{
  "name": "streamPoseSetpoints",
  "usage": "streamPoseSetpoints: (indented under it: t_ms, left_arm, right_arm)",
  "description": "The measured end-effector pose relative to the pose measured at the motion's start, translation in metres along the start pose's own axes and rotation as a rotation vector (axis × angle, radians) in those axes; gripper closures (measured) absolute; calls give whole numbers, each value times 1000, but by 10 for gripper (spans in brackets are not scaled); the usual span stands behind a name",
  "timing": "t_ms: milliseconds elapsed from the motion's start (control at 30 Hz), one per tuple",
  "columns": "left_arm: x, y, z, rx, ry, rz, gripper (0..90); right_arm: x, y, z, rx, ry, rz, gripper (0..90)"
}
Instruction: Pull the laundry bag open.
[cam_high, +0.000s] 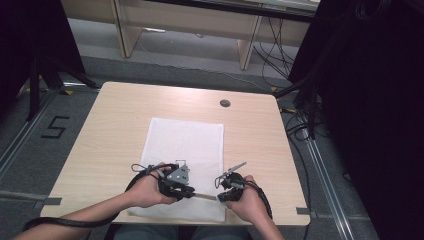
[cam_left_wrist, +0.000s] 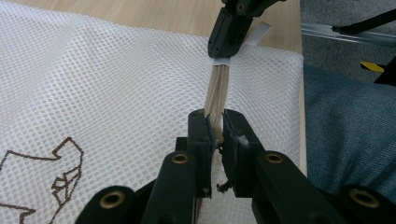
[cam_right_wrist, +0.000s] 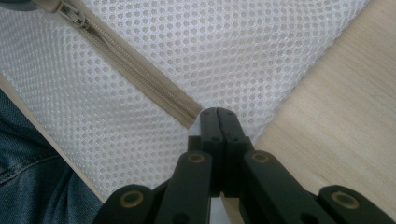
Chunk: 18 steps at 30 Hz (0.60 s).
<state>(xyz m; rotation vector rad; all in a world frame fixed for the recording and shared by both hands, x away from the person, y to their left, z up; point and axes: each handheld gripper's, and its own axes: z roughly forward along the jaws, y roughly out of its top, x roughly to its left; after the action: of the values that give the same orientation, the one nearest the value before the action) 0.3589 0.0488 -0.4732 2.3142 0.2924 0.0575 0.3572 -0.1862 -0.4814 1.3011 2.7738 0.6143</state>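
A white mesh bag (cam_high: 185, 142) lies flat on the wooden table (cam_high: 115, 130), with a beige zipper (cam_right_wrist: 135, 67) along its near edge. My left gripper (cam_left_wrist: 215, 116) is shut on the zipper's slider (cam_right_wrist: 70, 13), and the beige tape runs away from its jaws. In the high view the left gripper (cam_high: 191, 192) sits at the bag's near edge, with the right gripper (cam_high: 220, 196) just right of it. My right gripper (cam_right_wrist: 218, 112) is shut on the bag's corner at the end of the zipper tape. The left gripper view shows the right gripper (cam_left_wrist: 224, 51) pinching that end beside a small white tag (cam_left_wrist: 258, 33).
A round cable hole (cam_high: 225, 103) is set in the table's far side. The table's near edge (cam_right_wrist: 56, 144) lies close to the person's jeans (cam_left_wrist: 345, 130). Desk legs and cables stand on the floor beyond the table. Bare wood flanks the bag left and right.
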Motion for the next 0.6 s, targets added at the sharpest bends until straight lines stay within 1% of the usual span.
streamPoseSetpoints:
  t_ms: [33,67,133,167,200,300,333,400,433,567,600]
  left_arm:
    - [1,0,-1,0,4,6,818]
    - [1,-1,-2,-4,4,-5,818]
    - [2,-2,-4,-4,6,-8,818]
    - [2,-3,-4,-5,1,-13,818]
    - [2,-3,-5,1,8,-5,818]
    - [2,-4,-5,-3,3,-8,818]
    - [2,-4,-5,-3,4,-8,818]
    - [2,-5,-4,-3,3,-9,818]
    - [2,-5,-4,-2,2,-8,818]
    - [2,-5,-4,-3,1,-9,818]
    - [2,-5,-4,-4,0,-9,818]
  right_arm:
    - [-1,0,0,-6,1,-15,900]
    - [-1,0,0,-7,1,-14,900]
    - [-1,0,0,-7,1,-14,900]
    - [1,0,0,0,4,9,900]
    - [1,0,0,1,4,9,900]
    - [1,0,0,1,4,10,900]
    - [0,0,0,-2,-1,-4,900]
    - [0,0,0,-2,-2,-4,900]
    - [1,0,0,1,3,11,900]
    - [0,0,0,-5,-2,-9,900]
    - [0,0,0,-2,-1,-4,900]
